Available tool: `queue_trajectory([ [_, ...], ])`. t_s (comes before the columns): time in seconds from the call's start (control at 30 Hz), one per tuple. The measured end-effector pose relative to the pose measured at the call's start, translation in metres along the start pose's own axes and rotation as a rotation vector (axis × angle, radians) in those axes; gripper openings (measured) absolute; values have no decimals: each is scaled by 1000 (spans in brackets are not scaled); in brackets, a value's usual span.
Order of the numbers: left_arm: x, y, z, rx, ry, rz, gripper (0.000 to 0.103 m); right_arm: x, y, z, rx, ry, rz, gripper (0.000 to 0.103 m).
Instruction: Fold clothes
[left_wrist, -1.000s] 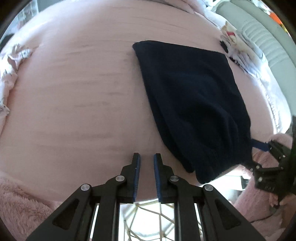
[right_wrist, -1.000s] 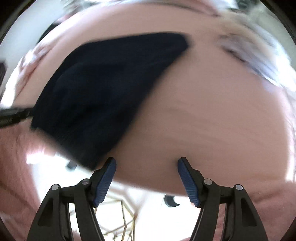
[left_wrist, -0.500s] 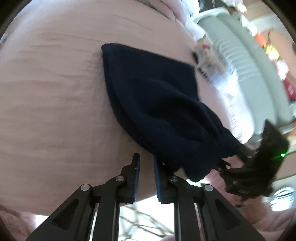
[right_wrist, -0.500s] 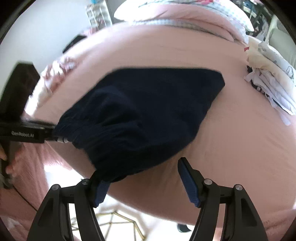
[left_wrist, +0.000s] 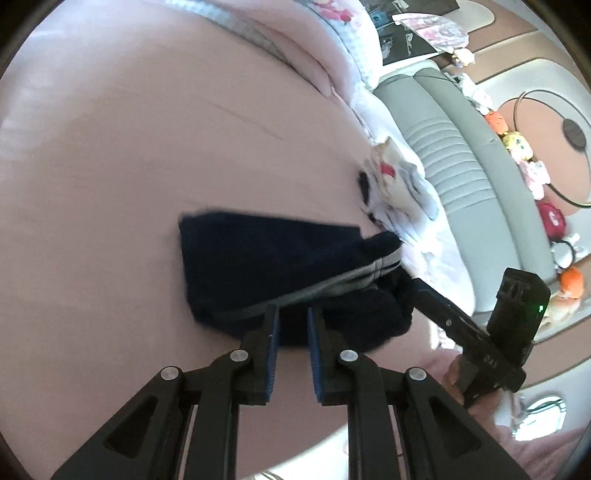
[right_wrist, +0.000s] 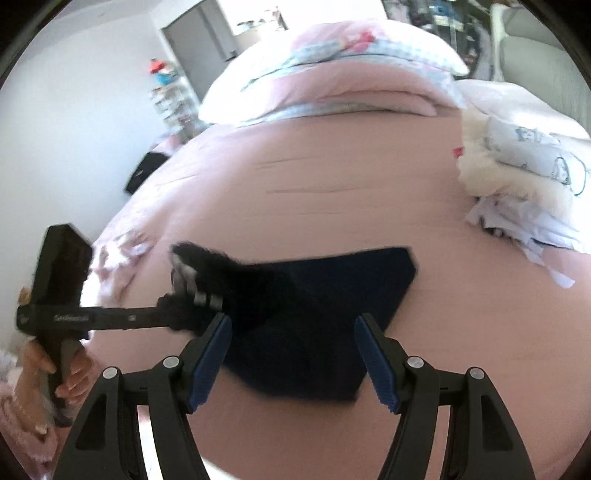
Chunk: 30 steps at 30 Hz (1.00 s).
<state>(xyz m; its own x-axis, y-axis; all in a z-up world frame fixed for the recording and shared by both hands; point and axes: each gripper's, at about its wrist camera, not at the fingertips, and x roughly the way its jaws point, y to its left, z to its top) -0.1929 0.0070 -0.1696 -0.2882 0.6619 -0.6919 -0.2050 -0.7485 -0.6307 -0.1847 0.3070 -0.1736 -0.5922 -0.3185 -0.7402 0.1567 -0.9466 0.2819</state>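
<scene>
A dark navy garment (left_wrist: 258, 258) with a grey striped band (left_wrist: 354, 277) lies on the pink bed (left_wrist: 110, 184); it also shows in the right wrist view (right_wrist: 325, 302). Its near edge is lifted and doubled over the rest. My left gripper (left_wrist: 291, 317) has its jaws a narrow gap apart with the lifted edge right at the tips; whether they pinch it I cannot tell. In the right wrist view the left gripper (right_wrist: 173, 317) reaches in from the left to the lifted banded edge (right_wrist: 199, 291). My right gripper (right_wrist: 291, 328) is wide open over the garment and holds nothing.
A pile of pale printed clothes (right_wrist: 524, 173) lies at the right of the bed, also seen in the left wrist view (left_wrist: 391, 184). Pillows (right_wrist: 332, 74) sit at the head. A grey-green padded headboard or sofa (left_wrist: 461, 155) with plush toys stands beyond.
The garment's near edge has been carried up and over toward the far side, showing the grey band. Both grippers have moved forward over the bed. The right gripper stays open.
</scene>
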Motion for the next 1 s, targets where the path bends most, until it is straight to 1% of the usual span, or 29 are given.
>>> queue_trajectory([
  [0.03,3,3,5,8,-4,23,14,7,-6,5,9,6,-14,69],
  [0.07,7,4,8,27,4,67,14,18,-12,9,20,23,-30,69],
  [0.1,12,2,12,57,13,114,14,29,-16,11,32,45,-47,69],
  [0.13,8,0,10,99,14,147,14,36,-21,12,40,63,-62,69],
  [0.2,-17,-4,0,209,-14,158,14,42,-29,12,54,79,-76,69],
  [0.27,-23,-14,0,305,-46,158,15,31,-36,8,85,41,-51,69],
  [0.3,-21,-20,2,347,-53,159,17,24,-40,4,110,25,-35,69],
  [0.33,-15,-25,6,377,-50,155,25,17,-42,1,134,17,-20,69],
  [0.37,-10,-30,10,405,-45,149,39,12,-47,-4,159,19,9,69],
  [0.4,4,-35,18,423,-39,135,46,8,-52,-8,183,25,46,69],
  [0.43,-8,-30,16,438,-32,110,53,7,-56,-10,194,45,77,69],
  [0.47,-11,-26,15,451,-20,103,54,9,-56,-12,190,74,102,69],
  [0.5,-2,-26,17,463,-7,108,54,10,-53,-16,167,97,115,69],
  [0.57,18,-25,20,495,49,155,53,13,-43,-26,104,122,99,69],
  [0.6,24,-23,20,504,80,170,53,17,-38,-30,73,142,88,69],
  [0.63,33,-21,21,497,109,171,47,22,-33,-31,56,159,87,69],
  [0.67,43,-19,21,485,140,169,30,27,-29,-31,44,173,89,69],
  [0.73,48,-14,21,432,158,168,12,33,-25,-28,29,182,72,69],
  [0.77,49,-11,20,402,163,168,8,33,-22,-24,18,176,61,69],
  [0.9,24,-3,13,300,79,144,5,24,-6,-5,-48,114,16,69],
  [1.0,5,9,7,187,-10,142,5,17,1,9,-120,64,-13,69],
])
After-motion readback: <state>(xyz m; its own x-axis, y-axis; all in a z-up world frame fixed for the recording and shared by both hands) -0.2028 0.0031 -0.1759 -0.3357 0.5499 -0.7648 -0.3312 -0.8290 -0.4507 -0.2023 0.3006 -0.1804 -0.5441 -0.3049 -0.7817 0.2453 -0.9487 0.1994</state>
